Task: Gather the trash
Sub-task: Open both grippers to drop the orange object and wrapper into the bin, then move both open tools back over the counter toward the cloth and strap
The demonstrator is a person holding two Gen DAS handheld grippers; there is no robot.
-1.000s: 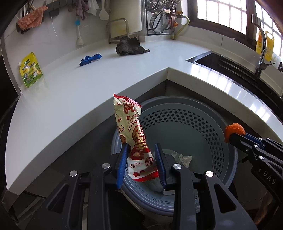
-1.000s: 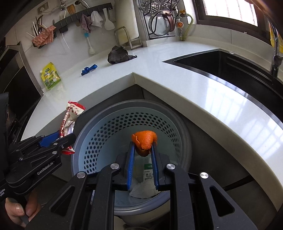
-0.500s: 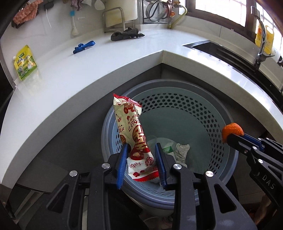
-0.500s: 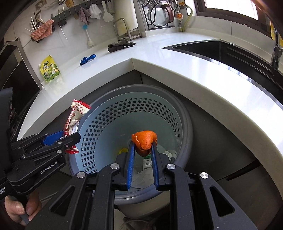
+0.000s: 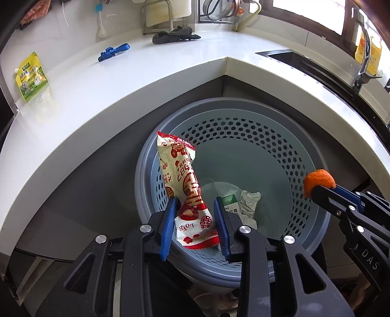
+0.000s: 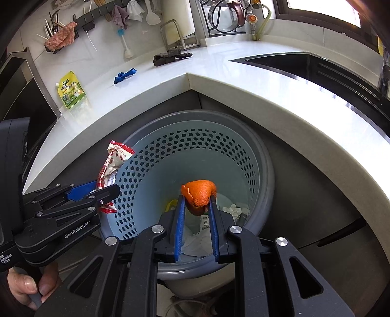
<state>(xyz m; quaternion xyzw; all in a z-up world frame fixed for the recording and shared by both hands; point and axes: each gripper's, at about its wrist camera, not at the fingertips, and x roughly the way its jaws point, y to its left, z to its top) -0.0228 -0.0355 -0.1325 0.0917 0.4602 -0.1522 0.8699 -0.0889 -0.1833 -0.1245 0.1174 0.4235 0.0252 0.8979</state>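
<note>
Drop step in hand. Left hand-held gripper clamps a red-and-white snack wrapper over the perforated trash bin's rim at 9 o'clock. Right hand-held gripper pinches orange peel above the bin centre. Next, I judge: spread both jaws so each piece falls inside onto the crumpled paper.

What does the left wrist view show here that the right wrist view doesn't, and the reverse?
Only the left wrist view: the faucet and yellow bottle by the window.
Only the right wrist view: a hand on the left gripper's handle, and the wall rail of utensils.
Both: the perforated trash bin, the snack wrapper in the left gripper, the orange peel in the right gripper, the blue clip.
</note>
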